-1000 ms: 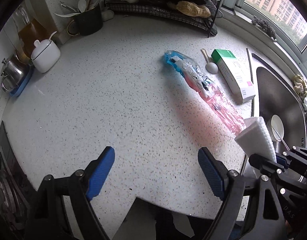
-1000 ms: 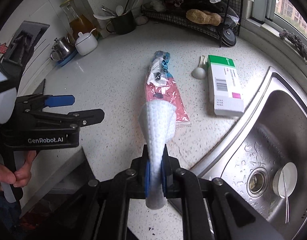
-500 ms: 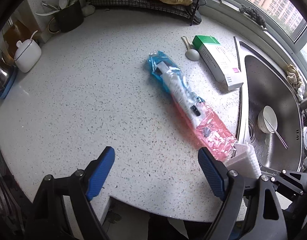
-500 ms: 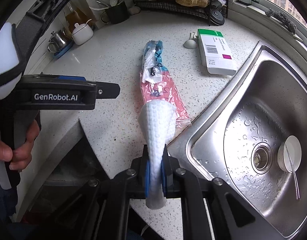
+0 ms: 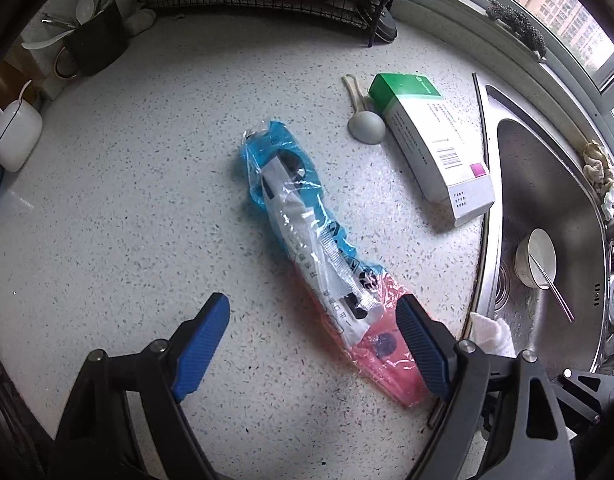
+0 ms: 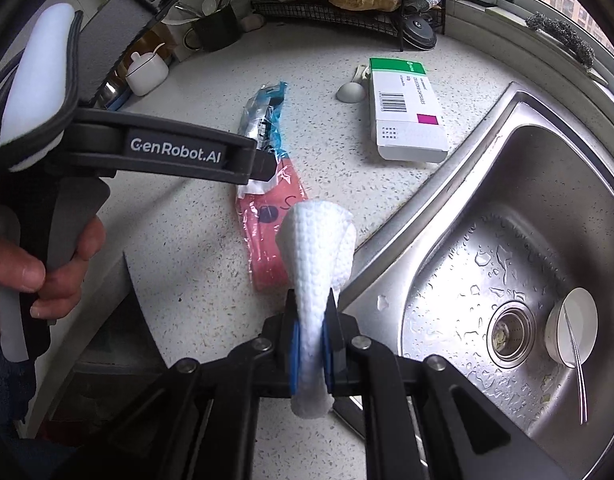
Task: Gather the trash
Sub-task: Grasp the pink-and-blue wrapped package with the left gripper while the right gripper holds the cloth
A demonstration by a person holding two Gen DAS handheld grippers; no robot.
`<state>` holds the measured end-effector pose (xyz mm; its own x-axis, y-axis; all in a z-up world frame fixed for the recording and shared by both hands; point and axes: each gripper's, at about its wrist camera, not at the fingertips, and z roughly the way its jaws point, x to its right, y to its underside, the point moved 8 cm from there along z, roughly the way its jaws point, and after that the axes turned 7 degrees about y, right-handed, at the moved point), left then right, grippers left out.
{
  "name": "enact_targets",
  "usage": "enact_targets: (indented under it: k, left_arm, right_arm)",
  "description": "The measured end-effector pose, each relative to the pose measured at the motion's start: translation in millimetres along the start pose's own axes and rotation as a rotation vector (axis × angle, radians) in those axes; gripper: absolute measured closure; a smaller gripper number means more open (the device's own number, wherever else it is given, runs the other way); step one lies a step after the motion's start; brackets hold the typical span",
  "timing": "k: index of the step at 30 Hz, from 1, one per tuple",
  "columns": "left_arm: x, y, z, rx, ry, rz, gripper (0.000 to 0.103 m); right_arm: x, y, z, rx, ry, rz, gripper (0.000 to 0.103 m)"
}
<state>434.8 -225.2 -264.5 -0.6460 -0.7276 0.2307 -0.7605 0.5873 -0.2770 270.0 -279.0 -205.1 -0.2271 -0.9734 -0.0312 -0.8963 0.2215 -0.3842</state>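
Holding a wad of white paper towel point(image 6: 316, 256) clenched in the right gripper point(image 6: 312, 354), we've got the left gripper point(image 5: 313, 334) w/ jaws spread wide, low over the near, pink end of the blue-and-pink plastic wrapper point(image 5: 319, 256) lying flat on the speckled countertop point(image 5: 127, 208), near the sink point(image 6: 527, 208) edge. Risk as we see it: thin film is slick & flat, so the pads may skid over it or pinch just a corner, letting it slip free on the lift.

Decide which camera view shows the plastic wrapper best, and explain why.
The left wrist view: the wrapper lies there nearly whole, blue end to pink end, with only the left gripper over its edge. In the right wrist view that gripper and the paper towel hide part of it.
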Motion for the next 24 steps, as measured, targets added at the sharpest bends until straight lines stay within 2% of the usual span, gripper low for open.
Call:
enact_targets:
  k: [10,14,16,19,21,22,24]
  left_arm:
    - [9.3,-15.4,24.5,-0.027,0.008,-0.019,0.019]
    - [9.7,-17.6,24.9,-0.009,-0.002,-0.022,0.020]
    - [11.4,-15.4,23.2,0.001,-0.001,-0.010,0.026]
    - [14.2,-12.2,20.2,0.012,-0.025,0.015,0.043]
    - [13.6,-13.0,18.3,0.022,-0.042,0.017,0.062]
    - [12.9,-13.0,17.1,0.025,-0.043,0.015,0.068]
    - [13.2,-11.4,15.7,0.025,-0.028,0.002,0.087]
  right_arm:
    - [28.1,-20.9,9.3,0.018,0.033,-0.015,0.095]
    - [34.5,-28.3,11.7,0.023,0.029,-0.028,0.095]
    - [37.6,-32.8,14.3,0.024,0.026,-0.030,0.095]
    - [42.5,-34.8,17.8,0.027,0.021,-0.029,0.095]
    - [44.3,-35.2,18.9,0.026,0.014,-0.029,0.095]
    - [44.2,-35.0,19.1,0.024,0.013,-0.034,0.095]
    - [41.4,-33.7,18.4,0.026,0.006,-0.045,0.095]
